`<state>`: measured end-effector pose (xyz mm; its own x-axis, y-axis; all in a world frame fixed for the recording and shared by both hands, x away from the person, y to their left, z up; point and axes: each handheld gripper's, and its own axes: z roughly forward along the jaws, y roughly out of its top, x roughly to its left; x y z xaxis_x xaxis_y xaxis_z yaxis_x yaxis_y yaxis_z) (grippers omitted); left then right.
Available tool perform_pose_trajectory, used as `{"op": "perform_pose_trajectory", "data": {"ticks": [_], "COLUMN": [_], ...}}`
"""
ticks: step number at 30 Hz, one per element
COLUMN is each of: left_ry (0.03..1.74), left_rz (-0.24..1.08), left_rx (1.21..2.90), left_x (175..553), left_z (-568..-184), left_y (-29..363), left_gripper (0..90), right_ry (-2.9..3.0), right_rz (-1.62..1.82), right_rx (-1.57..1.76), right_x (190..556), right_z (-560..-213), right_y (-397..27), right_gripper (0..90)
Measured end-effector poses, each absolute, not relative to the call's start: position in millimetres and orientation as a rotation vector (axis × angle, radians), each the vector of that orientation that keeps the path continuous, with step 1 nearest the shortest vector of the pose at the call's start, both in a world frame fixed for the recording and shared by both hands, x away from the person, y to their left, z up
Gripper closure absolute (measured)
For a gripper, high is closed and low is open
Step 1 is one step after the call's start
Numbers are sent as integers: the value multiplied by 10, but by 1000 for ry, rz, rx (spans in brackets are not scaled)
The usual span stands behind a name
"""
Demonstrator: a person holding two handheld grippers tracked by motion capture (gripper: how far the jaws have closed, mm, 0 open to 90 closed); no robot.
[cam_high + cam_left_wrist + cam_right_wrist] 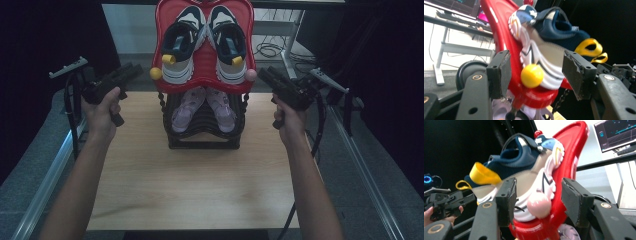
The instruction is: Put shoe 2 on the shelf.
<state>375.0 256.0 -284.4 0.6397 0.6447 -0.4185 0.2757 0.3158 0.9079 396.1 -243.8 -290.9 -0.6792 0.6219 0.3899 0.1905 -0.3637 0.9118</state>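
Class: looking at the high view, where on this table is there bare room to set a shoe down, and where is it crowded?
Free: wooden table between the forearms, in front of the black rack. Narrower strips flank the rack. Crowded: red shelf, filled by two sneakers, grippers at its corners.

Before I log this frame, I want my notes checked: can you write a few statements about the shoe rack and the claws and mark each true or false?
1. The navy-and-white sneakers sit on the red top shelf. True.
2. The left claw is shut on the yellow knob. False: its jaws stand open on either side of the knob, apart from it.
3. The pink shoes sit on the black lower shelf. True.
4. The right claw faces a yellow knob. False: it faces the pink knob.
5. The rack stands on the floor. False: it stands on the wooden table.
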Motion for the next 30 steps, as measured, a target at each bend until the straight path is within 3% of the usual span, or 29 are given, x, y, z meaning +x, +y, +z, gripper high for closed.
{"op": "perform_pose_trajectory", "data": {"ticks": [19, 30], "left_ry": [944, 980], "left_rz": [270, 256], "left_rx": [1316, 1379], "left_x": [3545, 3376], "left_z": [-3545, -4095], "left_y": [2645, 2613], "left_gripper": [405, 410], "right_ry": [1659, 1770], "right_rz": [2040, 1992], "right_rx": [1149, 1167], "right_x": [3860, 3724], "right_z": [-3543, -4114], "right_y": [-2569, -2511], "right_gripper": [467, 468]}}
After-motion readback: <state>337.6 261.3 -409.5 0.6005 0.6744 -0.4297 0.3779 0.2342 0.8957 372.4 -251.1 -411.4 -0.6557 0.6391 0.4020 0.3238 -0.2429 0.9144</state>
